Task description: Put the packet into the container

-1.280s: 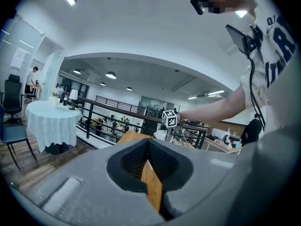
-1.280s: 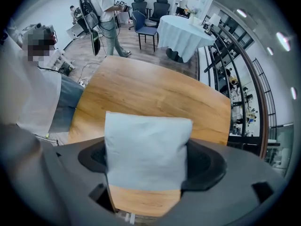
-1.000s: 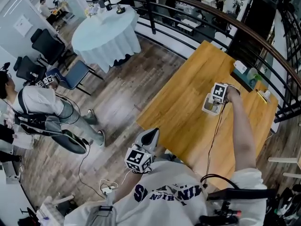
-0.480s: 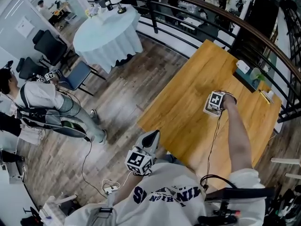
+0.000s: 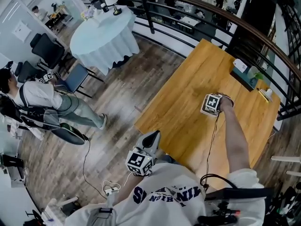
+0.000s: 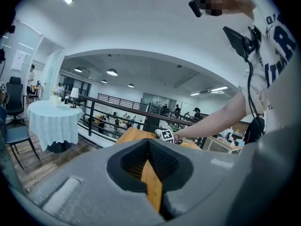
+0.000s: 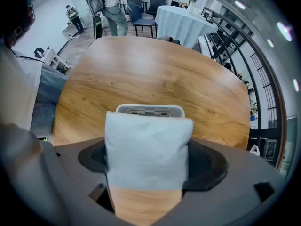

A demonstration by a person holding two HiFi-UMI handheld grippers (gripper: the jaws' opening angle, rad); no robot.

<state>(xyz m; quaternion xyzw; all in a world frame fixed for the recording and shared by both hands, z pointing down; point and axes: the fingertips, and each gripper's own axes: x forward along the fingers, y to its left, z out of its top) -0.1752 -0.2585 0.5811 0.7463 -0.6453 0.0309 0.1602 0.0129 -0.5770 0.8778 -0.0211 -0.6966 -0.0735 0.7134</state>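
- The right gripper (image 7: 148,166) points down at a wooden worktop (image 7: 155,69), and its grey body fills the lower part of the view.
- A pale, pillow-shaped packet (image 7: 146,147) stands upright between the jaws, whose dark ribbed pads press on its left and right sides.
- Just past the packet's top edge shows the rounded rim of a white container (image 7: 149,109), standing on the worktop; the packet hides most of it.
- Beyond the worktop's far edge stand a round table (image 7: 182,19) under a pale cloth, a dark chair (image 7: 142,19) and a few people (image 7: 112,4).
- A dark railing (image 7: 263,74) curves along the right side.
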